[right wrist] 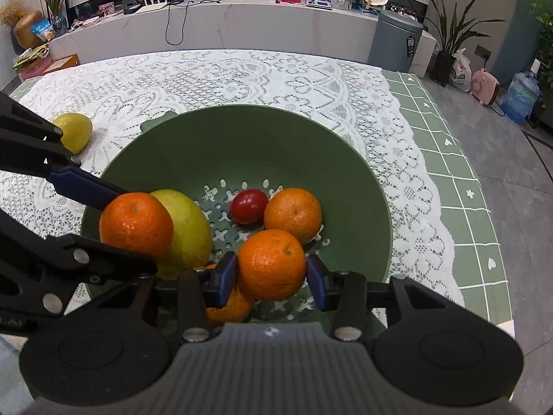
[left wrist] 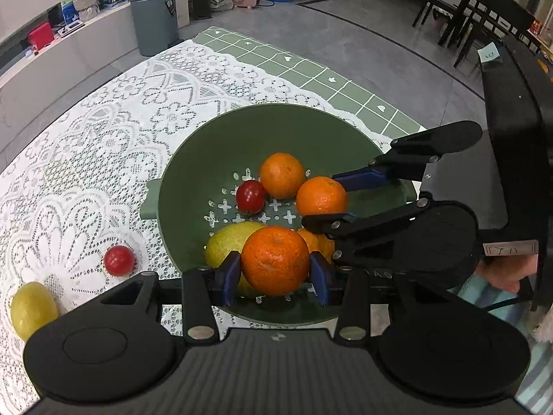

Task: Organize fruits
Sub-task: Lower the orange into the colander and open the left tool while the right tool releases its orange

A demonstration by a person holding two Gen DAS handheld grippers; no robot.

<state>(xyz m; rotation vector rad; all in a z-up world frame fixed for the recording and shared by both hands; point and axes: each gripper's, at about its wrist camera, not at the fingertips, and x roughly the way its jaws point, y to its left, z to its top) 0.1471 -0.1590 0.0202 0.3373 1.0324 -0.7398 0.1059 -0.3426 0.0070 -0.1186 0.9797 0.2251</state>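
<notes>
Both grippers hovering over bowl, each clamping orange: left, right. Next, judged: jaws parting. Lemon, tomato waiting, worktop 9 o'clock.

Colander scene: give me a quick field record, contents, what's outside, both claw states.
container: green colander on lace tablecloth
left claw: shut on an orange over the colander
right claw: shut on another orange over the colander
loose in colander: orange, cherry tomato, yellow-green mango, one partly hidden orange
outside colander: lemon, cherry tomato, both on the cloth
</notes>
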